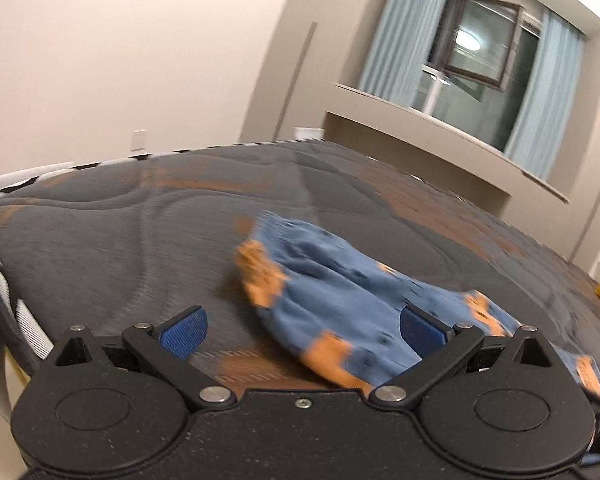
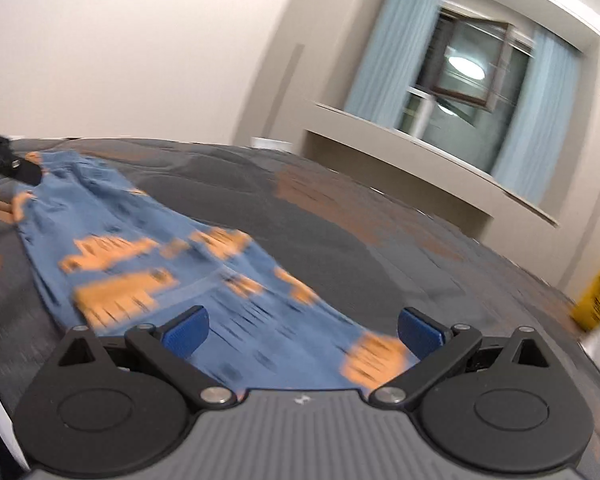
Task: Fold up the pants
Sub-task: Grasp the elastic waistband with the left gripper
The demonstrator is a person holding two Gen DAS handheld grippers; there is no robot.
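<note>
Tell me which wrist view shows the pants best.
Right wrist: the blue-and-orange pants stretch lengthwise across the mattress, most of their length visible, though motion-blurred. Left wrist shows the pants foreshortened and bunched, partly hidden behind the left hand-held gripper.

Warm indoor light is filling both views. A ceiling lamp is glaring in the window (image 1: 472,48) glass. Motion blur is smearing the pants (image 2: 204,272) and mattress (image 1: 120,232); fisheye distortion is bending the edges, corners darkening.

It was a home bedroom: a quilted grey mattress (image 1: 140,232) lay near, a curtained window (image 1: 476,56) far right.
</note>
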